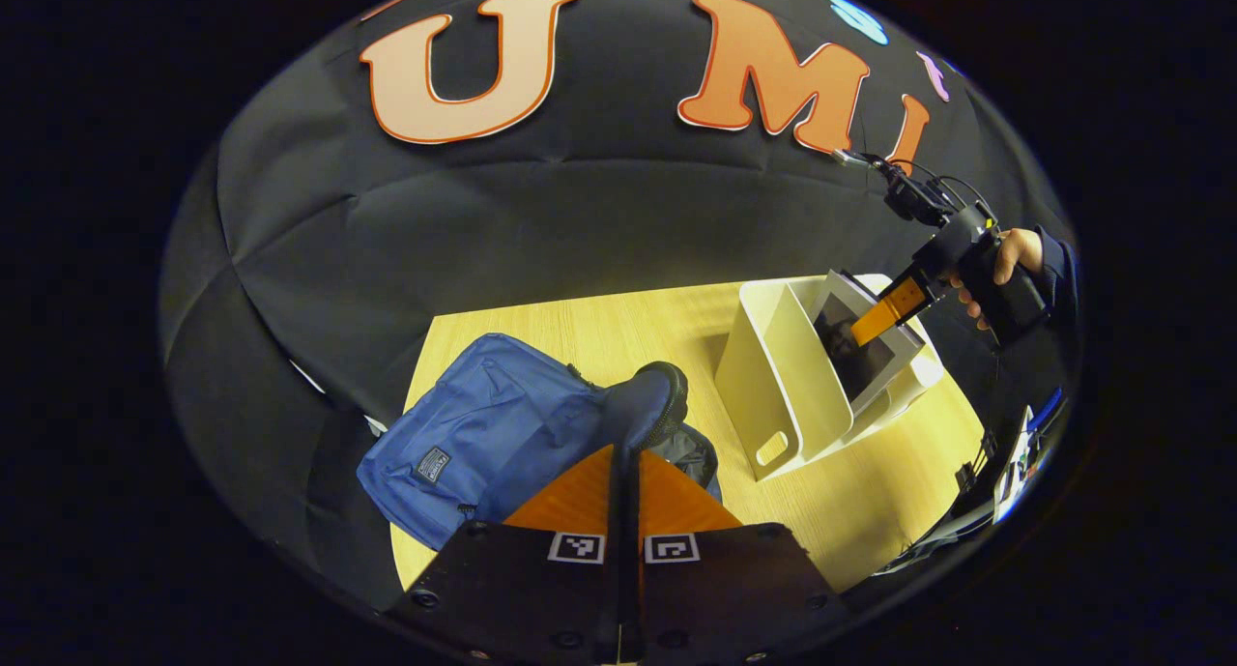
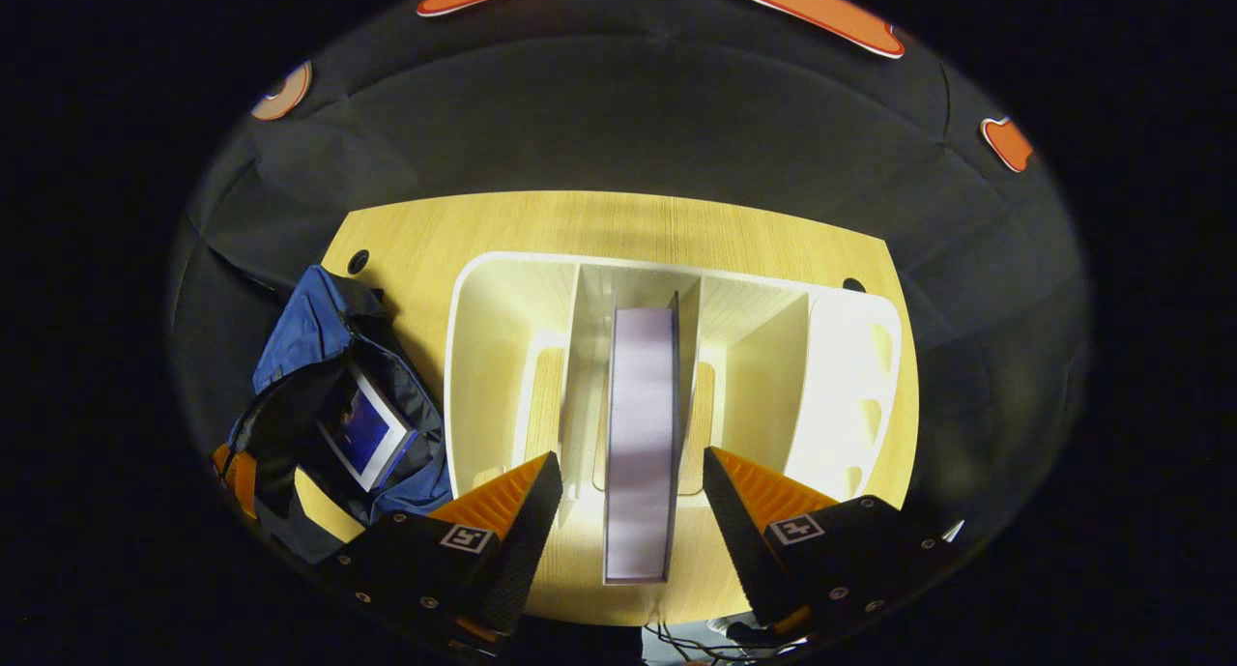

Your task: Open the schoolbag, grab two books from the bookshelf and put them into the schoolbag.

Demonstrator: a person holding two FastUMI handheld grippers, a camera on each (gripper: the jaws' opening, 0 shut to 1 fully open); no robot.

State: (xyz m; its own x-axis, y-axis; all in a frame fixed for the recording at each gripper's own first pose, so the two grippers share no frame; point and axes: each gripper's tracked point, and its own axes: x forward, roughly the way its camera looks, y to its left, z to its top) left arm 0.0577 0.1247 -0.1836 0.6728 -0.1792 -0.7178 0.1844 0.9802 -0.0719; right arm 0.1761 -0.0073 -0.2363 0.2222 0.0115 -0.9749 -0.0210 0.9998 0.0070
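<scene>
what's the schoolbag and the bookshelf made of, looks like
Schoolbag: blue woven fabric, probably nylon or polyester, matte; it creases and sags, with a stitched patch.
Bookshelf: smooth cream-white panels with rounded corners and cut-out slots, likely moulded plastic or painted board; the look leaves that open.

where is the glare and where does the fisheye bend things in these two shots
Right gripper view: bright light washes out the white bookshelf at its right wall and its floor near the standing book; the table back edge curves upward. Left gripper view: lighting is even, the table edge bows, and the schoolbag stays sharp while the left gripper fingers up close look a little soft.
</scene>
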